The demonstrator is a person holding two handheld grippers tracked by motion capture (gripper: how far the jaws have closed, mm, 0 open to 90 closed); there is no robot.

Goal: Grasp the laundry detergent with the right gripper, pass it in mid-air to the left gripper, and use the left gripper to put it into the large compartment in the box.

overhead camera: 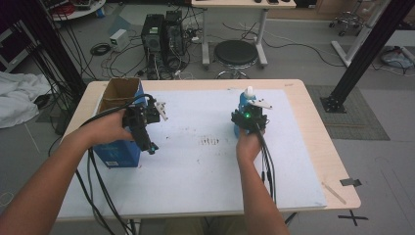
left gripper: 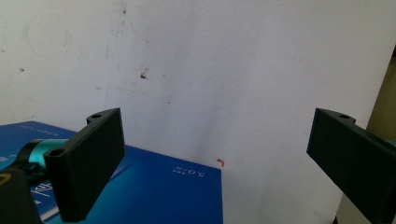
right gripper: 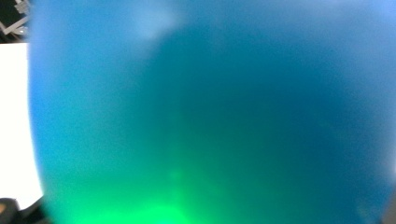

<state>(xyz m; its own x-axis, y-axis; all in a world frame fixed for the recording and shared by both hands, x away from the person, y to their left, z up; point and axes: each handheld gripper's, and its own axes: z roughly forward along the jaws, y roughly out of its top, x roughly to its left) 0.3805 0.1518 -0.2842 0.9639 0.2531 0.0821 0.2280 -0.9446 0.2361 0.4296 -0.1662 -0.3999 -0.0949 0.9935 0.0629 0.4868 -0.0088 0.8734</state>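
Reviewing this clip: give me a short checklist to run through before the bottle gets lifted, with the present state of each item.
1. Right gripper at the blue bottle: ok, the bottle sits close against its camera in the right gripper view.
2. Pads pressing firmly on the bottle: cannot tell, the jaws are hidden.
3. Bottle upright on the white mat: ok.
4. Left gripper open with nothing between the jaws: ok.
5. Blue box open at the top: ok.
6. Mat between bottle and box free of things: ok.
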